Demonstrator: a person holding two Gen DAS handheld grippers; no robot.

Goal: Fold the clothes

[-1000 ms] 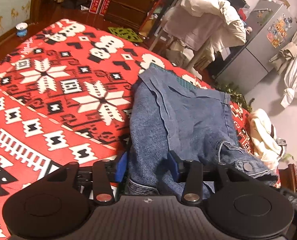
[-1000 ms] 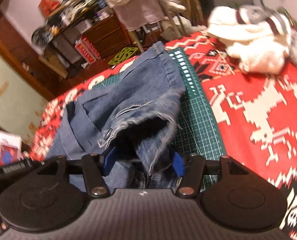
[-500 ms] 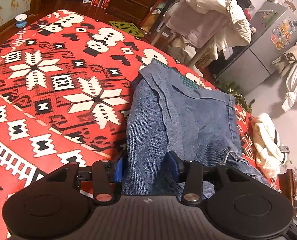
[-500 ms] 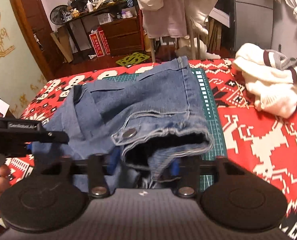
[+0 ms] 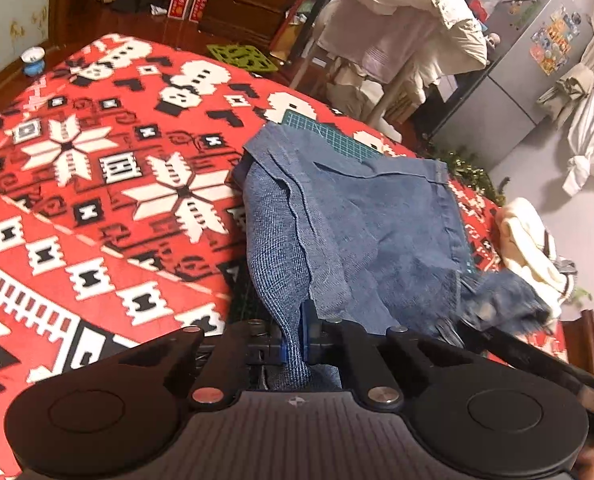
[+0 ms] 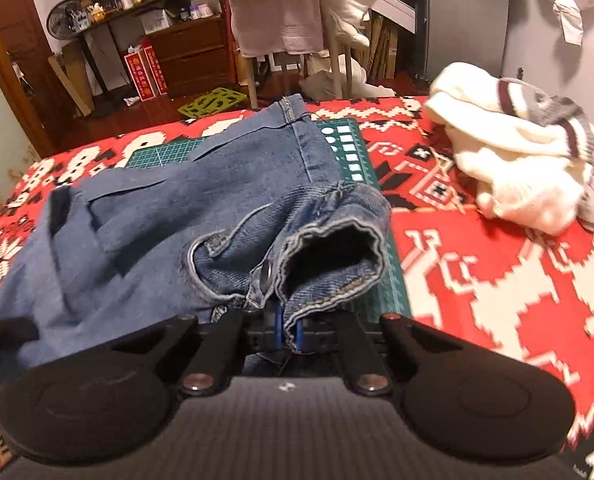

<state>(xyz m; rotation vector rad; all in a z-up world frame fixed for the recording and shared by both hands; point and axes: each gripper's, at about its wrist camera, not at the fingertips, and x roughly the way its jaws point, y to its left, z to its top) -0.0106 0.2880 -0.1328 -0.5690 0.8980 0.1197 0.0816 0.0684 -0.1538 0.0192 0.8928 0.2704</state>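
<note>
Warm indoor light falls evenly across the red patterned blanket [image 5: 97, 184], colours saturated and orange-tinted. A soft shadow lies on the blanket beside the left edge of the denim garment [image 5: 357, 232]. Fisheye distortion bows the room's walls and furniture toward the edges, and the corners go black. Motion blur smears the denim cuff [image 5: 505, 300] at right in the left wrist view; the white sweater [image 6: 517, 160] looks slightly soft. The far room is dimmer.
</note>
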